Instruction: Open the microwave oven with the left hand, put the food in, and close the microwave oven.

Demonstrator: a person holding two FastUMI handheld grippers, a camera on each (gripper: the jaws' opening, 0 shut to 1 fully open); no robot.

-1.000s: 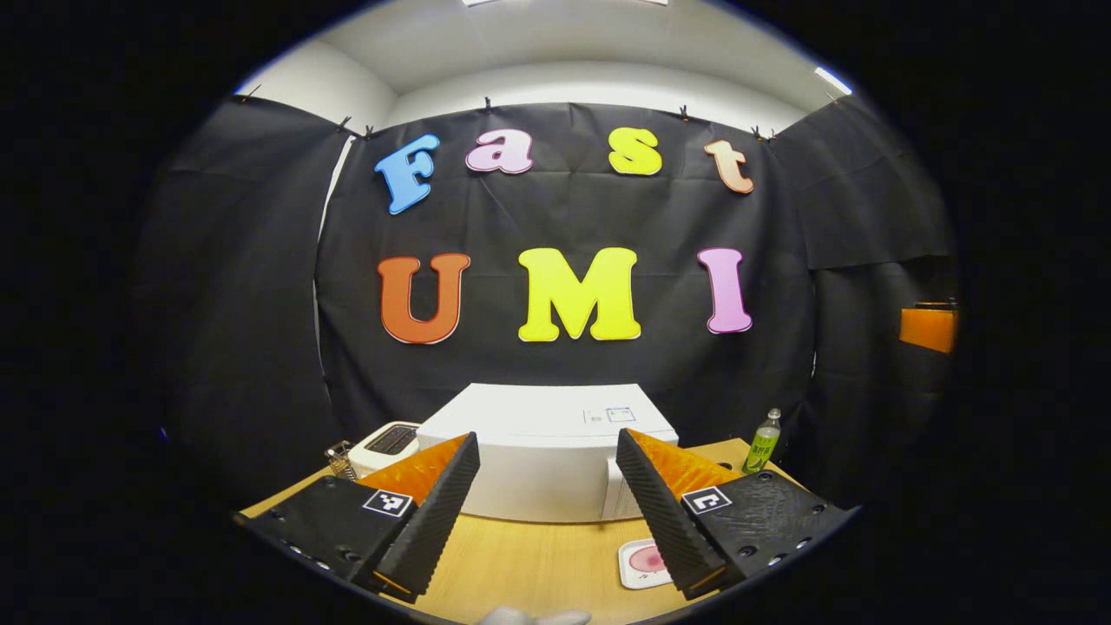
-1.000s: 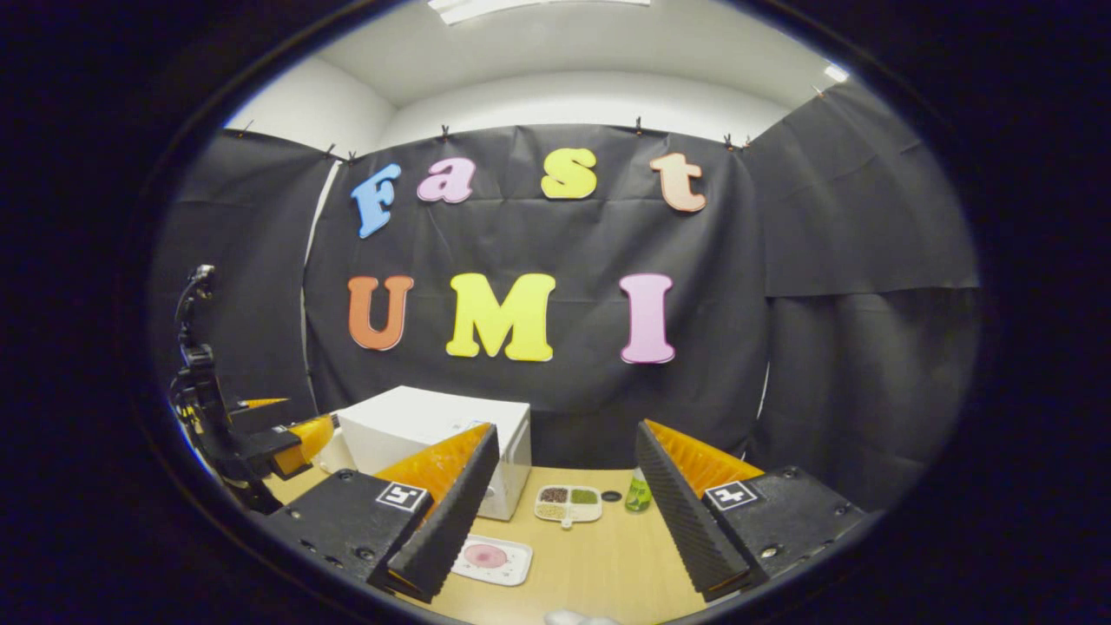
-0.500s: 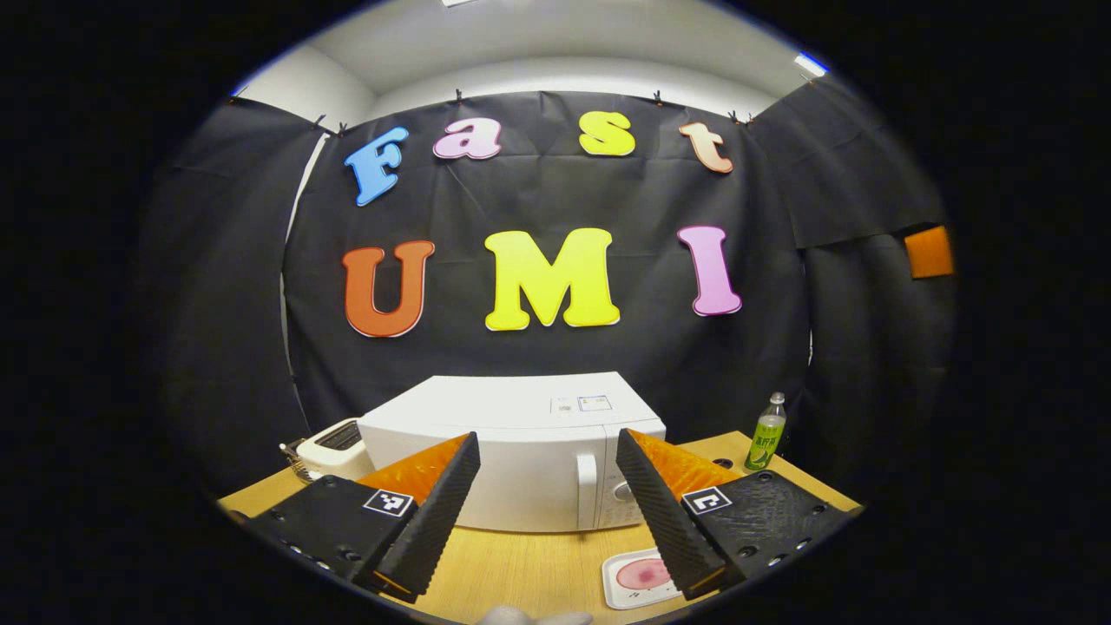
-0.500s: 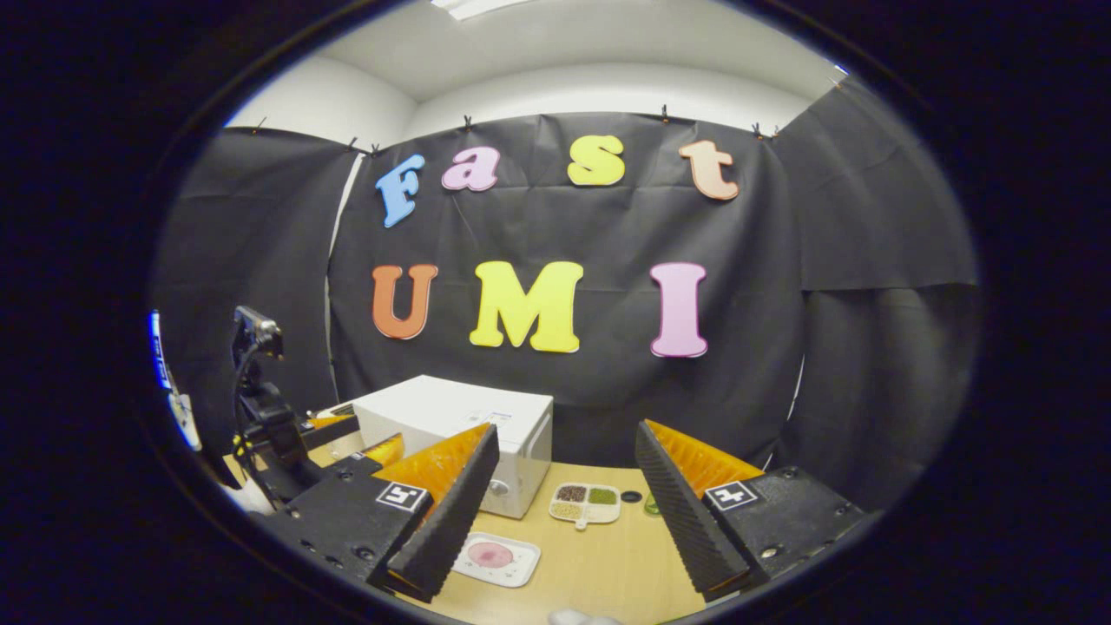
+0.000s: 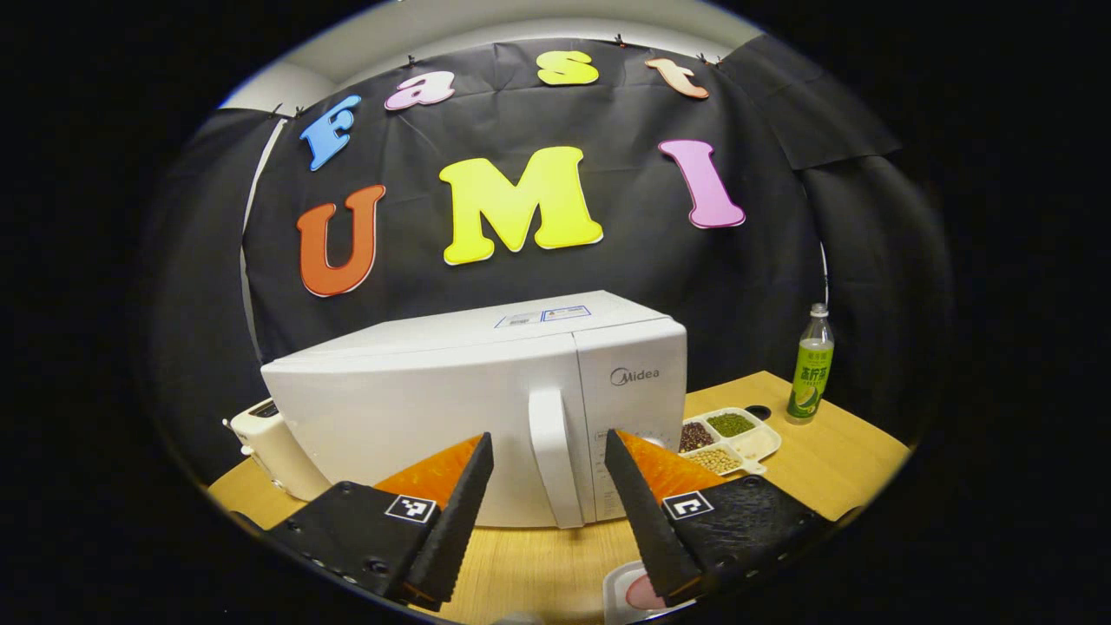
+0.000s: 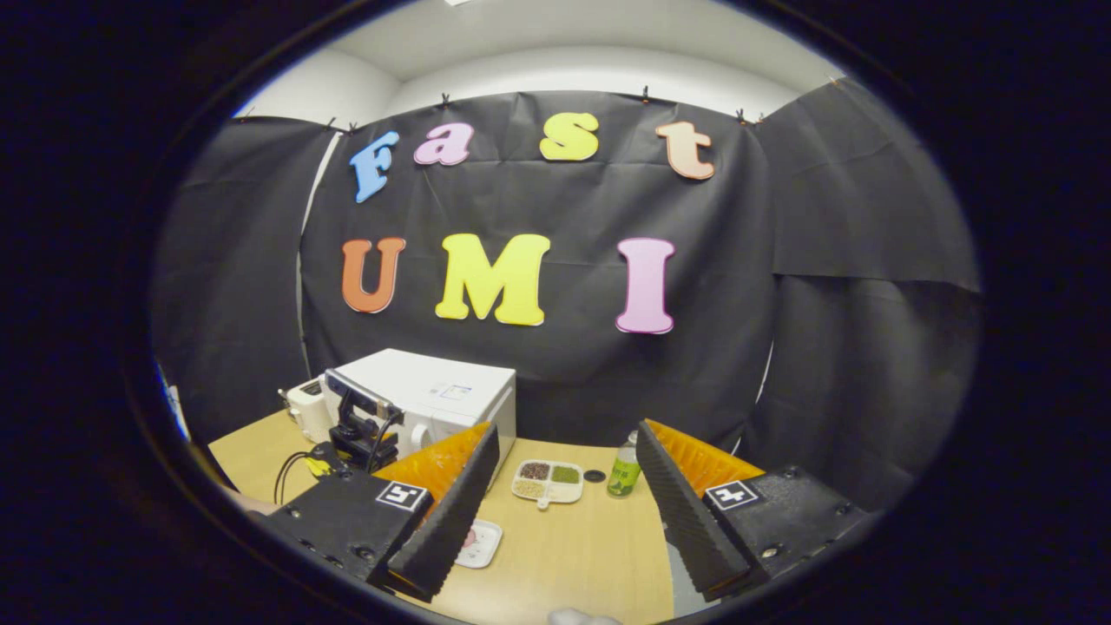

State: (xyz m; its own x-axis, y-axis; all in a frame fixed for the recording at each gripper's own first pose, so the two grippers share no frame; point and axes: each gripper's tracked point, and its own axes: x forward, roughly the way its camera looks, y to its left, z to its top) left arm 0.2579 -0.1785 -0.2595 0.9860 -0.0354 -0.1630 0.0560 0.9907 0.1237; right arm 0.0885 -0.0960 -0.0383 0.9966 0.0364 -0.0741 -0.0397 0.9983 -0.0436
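1. Left gripper view: left gripper [image 5: 542, 512] wide open, empty, lined up on microwave handle [image 5: 555, 456]; handle showing between the two fingers, not yet touched.
2. Changed over the last second: microwave [image 5: 451, 408] now much larger and lower in the view, door front and handle plain to see. Reads as a fast close-in toward the door.
3. Door shut; opening step not yet begun. Likely next: fingers either side of the handle, squeeze, then pull.
4. Food: pink item on small white plate [image 5: 627, 593], on the wooden surface [image 5: 833, 460] just below the right finger, in front of the microwave. Divided tray of beans [image 5: 729, 438] and green bottle [image 5: 809, 365] beside the microwave, to its right.
5. Right gripper view: right gripper [image 6: 564, 512] wide open, holding nothing, hanging well back from the microwave [image 6: 434, 395]. Same plate [image 6: 479, 542] partly hidden behind its left finger. Left gripper [image 6: 360, 430] seen farther off, up close to the microwave front, nearer than half a second ago.
6. Risk: handle slim; an off-centre approach could bump the door edge.
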